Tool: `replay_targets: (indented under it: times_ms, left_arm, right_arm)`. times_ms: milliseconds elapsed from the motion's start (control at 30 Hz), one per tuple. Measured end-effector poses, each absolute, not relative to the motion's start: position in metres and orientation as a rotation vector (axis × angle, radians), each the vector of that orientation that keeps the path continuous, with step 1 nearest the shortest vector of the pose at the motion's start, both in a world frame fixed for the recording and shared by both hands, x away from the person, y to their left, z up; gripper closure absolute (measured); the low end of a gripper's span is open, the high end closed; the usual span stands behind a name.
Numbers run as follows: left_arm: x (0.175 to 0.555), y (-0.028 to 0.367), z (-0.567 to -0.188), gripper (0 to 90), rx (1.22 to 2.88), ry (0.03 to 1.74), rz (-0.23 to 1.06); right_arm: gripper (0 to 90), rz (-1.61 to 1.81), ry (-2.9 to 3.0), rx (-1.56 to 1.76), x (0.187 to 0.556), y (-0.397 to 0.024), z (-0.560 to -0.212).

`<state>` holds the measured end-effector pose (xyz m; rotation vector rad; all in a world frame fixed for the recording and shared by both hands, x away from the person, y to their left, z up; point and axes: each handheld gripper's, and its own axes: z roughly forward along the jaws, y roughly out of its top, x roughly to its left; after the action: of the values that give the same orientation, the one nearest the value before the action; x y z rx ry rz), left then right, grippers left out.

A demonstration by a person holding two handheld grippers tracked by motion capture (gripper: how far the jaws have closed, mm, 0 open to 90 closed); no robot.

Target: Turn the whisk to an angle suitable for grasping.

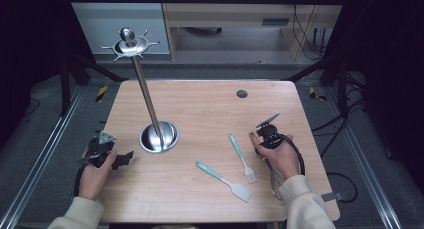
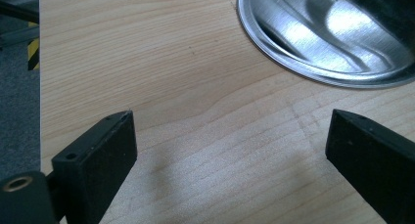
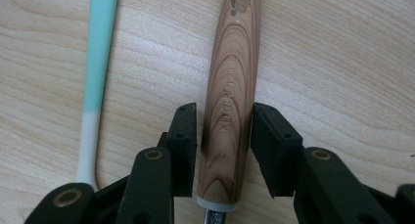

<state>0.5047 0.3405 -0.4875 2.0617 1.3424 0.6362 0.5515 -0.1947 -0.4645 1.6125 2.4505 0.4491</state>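
Note:
A wood-grain handle lies on the table between the jaws of my right gripper. The pads stand close along its sides, with a thin gap showing on the left, so the gripper is open. A light collar and a bit of metal show at the handle's near end. In the high view, the right gripper is at the table's right, under a hand. My left gripper rests at the left edge. In its own view the left gripper is wide open over bare wood.
A teal-handled brush lies just left of the wooden handle, also seen as the brush. A teal spatula lies nearer the front. A steel stand's round base and leaning pole rise to a hooked top; the base is near my left gripper.

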Motion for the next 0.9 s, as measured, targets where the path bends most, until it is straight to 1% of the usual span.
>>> replay_targets:
  times_ms: [900]
  left_arm:
    - [0.5048, 0.3400, -0.4880, 4.7, 2.072, 1.341, 0.632]
  right_arm:
    - [66.9, 0.471, 2.409, 1.635, 0.5466, -0.1956, -0.4704]
